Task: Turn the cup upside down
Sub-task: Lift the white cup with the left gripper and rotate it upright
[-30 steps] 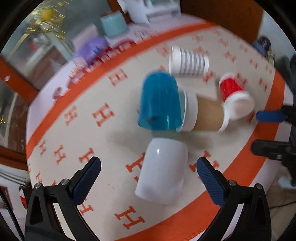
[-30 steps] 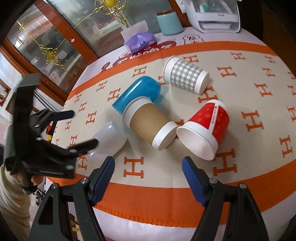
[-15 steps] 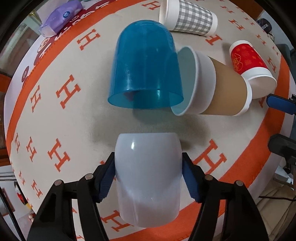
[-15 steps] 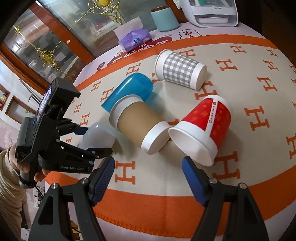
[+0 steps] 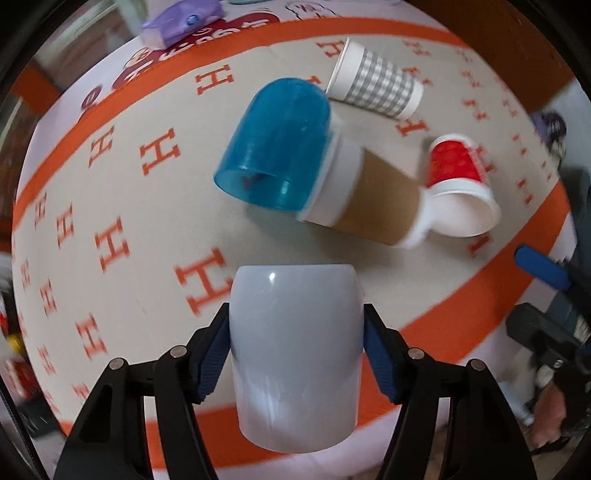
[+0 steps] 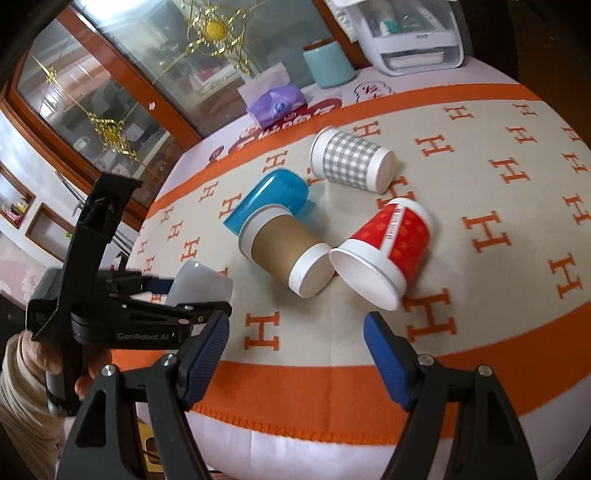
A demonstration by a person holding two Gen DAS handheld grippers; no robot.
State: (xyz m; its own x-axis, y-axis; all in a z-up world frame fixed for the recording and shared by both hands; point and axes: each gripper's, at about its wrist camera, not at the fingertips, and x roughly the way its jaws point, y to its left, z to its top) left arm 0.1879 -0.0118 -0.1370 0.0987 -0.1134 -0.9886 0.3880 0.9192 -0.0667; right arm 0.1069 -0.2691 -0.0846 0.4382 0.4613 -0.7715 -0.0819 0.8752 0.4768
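Observation:
My left gripper (image 5: 295,328) is shut on a white plastic cup (image 5: 295,350) and holds it lifted above the tablecloth near the front left edge. The cup also shows in the right wrist view (image 6: 201,284), clamped in the left gripper (image 6: 177,295). A blue plastic cup (image 5: 277,155), a brown paper cup (image 5: 365,199), a red paper cup (image 5: 458,177) and a grey checked paper cup (image 5: 376,86) lie on their sides mid-table. My right gripper (image 6: 295,332) is open and empty, above the front edge, just short of the red cup (image 6: 391,243).
The table carries an orange-and-beige cloth (image 6: 480,184) with H marks. At the back stand a purple tissue pack (image 6: 273,103), a teal canister (image 6: 328,64) and a white appliance (image 6: 410,33). A glass cabinet (image 6: 110,92) stands behind on the left.
My left gripper closed around the white cup and lifted it off the cloth, pulling it toward the front edge. The right gripper stayed open and hardly moved.

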